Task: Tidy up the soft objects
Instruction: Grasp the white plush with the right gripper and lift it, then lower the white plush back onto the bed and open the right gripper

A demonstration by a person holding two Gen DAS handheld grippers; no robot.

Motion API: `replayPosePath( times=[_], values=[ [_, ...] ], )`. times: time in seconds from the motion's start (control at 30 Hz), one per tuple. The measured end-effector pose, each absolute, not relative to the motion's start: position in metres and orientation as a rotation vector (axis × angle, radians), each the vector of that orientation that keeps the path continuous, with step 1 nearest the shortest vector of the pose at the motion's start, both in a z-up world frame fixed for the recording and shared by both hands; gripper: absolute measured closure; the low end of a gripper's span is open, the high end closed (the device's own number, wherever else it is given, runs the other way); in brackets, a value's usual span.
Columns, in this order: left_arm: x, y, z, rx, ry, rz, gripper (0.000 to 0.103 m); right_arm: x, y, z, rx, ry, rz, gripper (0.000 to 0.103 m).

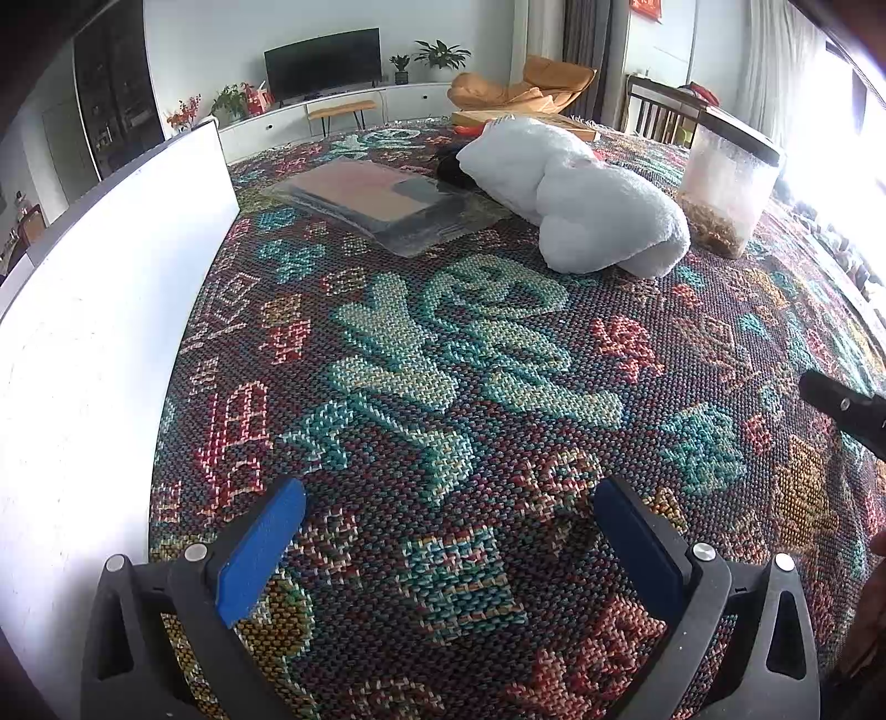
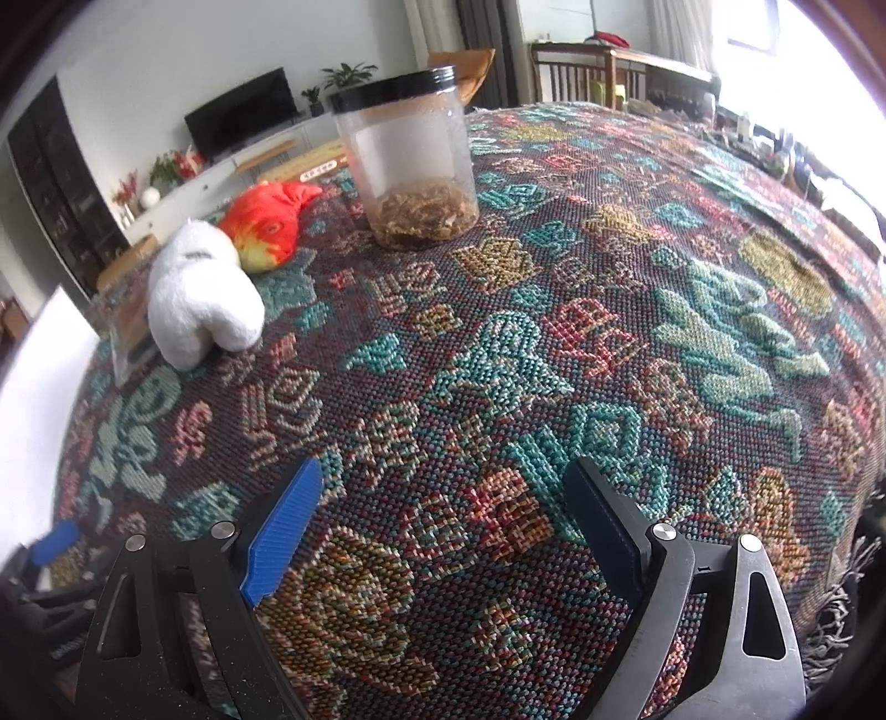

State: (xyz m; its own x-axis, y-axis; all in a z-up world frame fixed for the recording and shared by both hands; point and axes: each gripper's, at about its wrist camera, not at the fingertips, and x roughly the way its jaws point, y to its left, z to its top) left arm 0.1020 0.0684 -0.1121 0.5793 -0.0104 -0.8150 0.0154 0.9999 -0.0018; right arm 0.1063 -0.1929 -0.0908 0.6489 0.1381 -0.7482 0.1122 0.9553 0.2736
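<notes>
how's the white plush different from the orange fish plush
The white plush is plain white and lumpy; the orange fish plush is bright orange with yellow and a printed eye. The white one lies nearer the grippers, the fish behind it. Both are soft toys lying on the woven cloth.

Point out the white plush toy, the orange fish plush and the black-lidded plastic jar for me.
white plush toy (image 2: 202, 296): right wrist view, middle of its fluffy body.
orange fish plush (image 2: 266, 221): right wrist view, its orange side.
plastic jar (image 2: 412, 166): right wrist view, clear wall below the lid.

Home living rm: TV (image 1: 323, 62) on low cabinet (image 1: 332, 108), potted plants (image 1: 441, 54), lounge chair (image 1: 520, 88)
</notes>
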Motion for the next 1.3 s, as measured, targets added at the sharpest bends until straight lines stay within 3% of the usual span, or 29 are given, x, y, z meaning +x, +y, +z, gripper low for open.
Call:
replayPosePath(
  times=[0.27, 0.43, 0.53, 0.57, 0.67, 0.87, 1.1, 1.23, 1.3],
  values=[
    [0.101, 0.069, -0.112, 0.006, 0.95, -0.013, 0.0, 0.187, -0.115, -0.043, 0.121, 0.838, 0.358, 0.012],
    [0.101, 0.069, -0.112, 0.005, 0.949, -0.013, 0.0, 0.242, -0.055, -0.064, -0.013, 0.955, 0.432, 0.015],
    [0.101, 0.069, -0.112, 0.005, 0.949, -0.013, 0.0, 0.237, -0.064, -0.079, 0.022, 0.997, 0.445, 0.059],
    [0.101, 0.069, -0.112, 0.005, 0.949, -0.013, 0.0, 0.226, -0.076, -0.077, 0.061, 0.994, 0.463, 0.06],
    [0.1, 0.069, -0.112, 0.005, 0.949, -0.013, 0.0, 0.18, -0.127, -0.072, 0.184, 1.014, 0.473, 0.061],
    [0.101, 0.068, -0.112, 0.005, 0.949, -0.012, 0.0, 0.106, -0.254, -0.048, 0.282, 0.873, 0.197, 0.061],
    [0.1, 0.068, -0.112, 0.005, 0.949, -0.013, 0.0, 0.175, -0.33, -0.036, 0.354, 0.691, -0.028, 0.06],
    [0.101, 0.068, -0.112, 0.005, 0.949, -0.012, 0.0, 0.241, -0.317, -0.083, 0.291, 0.933, 0.039, 0.044],
    [0.1, 0.068, -0.112, 0.005, 0.949, -0.012, 0.0, 0.242, -0.313, -0.083, 0.232, 0.915, 0.012, 0.034]
  ],
)
